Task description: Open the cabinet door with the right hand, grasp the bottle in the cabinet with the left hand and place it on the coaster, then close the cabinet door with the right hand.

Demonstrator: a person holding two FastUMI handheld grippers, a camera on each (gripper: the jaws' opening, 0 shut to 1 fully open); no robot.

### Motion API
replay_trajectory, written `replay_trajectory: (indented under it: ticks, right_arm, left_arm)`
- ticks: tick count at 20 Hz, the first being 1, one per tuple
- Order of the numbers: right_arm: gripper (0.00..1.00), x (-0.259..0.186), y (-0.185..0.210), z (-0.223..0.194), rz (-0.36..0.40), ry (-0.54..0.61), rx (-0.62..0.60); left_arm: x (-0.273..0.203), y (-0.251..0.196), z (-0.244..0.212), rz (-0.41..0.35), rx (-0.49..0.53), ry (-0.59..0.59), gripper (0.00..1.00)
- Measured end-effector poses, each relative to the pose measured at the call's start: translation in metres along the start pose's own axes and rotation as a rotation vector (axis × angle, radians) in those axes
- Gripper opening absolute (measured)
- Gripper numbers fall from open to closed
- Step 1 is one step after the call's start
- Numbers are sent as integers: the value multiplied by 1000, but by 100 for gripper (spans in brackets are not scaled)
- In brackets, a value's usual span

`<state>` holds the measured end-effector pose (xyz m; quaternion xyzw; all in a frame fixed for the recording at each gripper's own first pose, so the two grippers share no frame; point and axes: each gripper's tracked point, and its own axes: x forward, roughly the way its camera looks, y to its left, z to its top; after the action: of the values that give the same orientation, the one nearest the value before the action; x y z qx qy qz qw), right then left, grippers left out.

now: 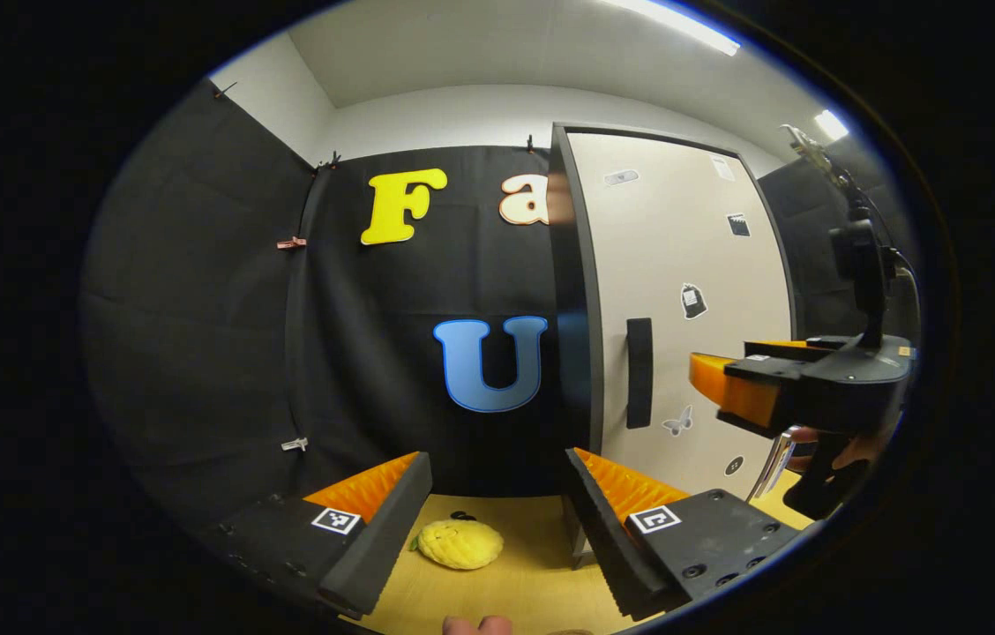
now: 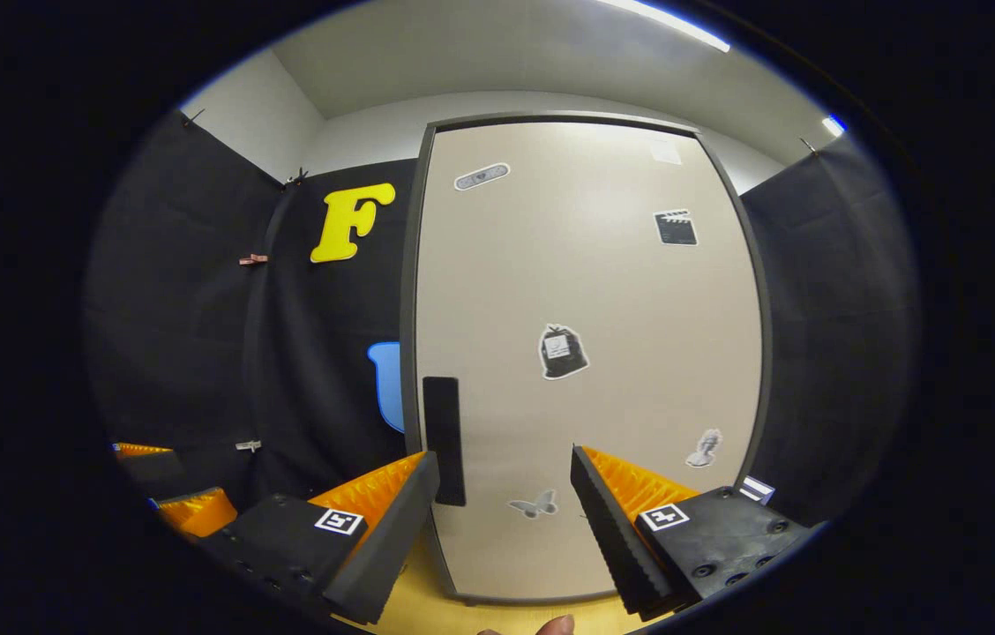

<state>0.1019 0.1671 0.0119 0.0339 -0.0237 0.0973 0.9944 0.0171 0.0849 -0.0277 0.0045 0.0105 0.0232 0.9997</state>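
Note:
A tall beige cabinet door (image 2: pixel 586 353) with a dark vertical handle (image 2: pixel 445 439) stands closed in front of me in the right gripper view. My right gripper (image 2: pixel 504 494) is open, a short way from the door, with the handle just above its left finger. The same door (image 1: pixel 683 291) and handle (image 1: pixel 639 372) appear at the right of the left gripper view, where my left gripper (image 1: pixel 497 494) is open with nothing between its fingers. The right gripper (image 1: pixel 806 384) also shows there, held by a hand at the far right. The cabinet's inside is hidden.
A yellow lemon-shaped toy (image 1: pixel 460 542) lies on the wooden tabletop (image 1: pixel 533 582) between the left gripper's fingers, farther off. Black cloth walls (image 1: pixel 224 309) close the booth at left and back. Small stickers dot the door. The left gripper's fingers (image 2: pixel 198 511) show at lower left.

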Motion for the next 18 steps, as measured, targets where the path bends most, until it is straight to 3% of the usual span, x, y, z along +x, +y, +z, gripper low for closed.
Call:
replay_trajectory:
  ticks: [11,12,13,16,18]
  right_arm:
    - [94,72,41,-35,-13,32,-41]
    - [82,75,42,-39,-17,42,-39]
    - [78,80,43,-43,-20,49,-35]
    - [48,88,40,-47,-54,48,-6]
    - [40,94,32,-49,-94,48,37]
  left_arm:
    - [0,29,-18,31,-34,20,95]
    - [0,31,-19,37,-39,21,95]
    - [-1,36,-20,44,-44,24,95]
    - [-5,43,-25,61,-47,31,94]
    - [-8,45,-29,67,-49,37,94]
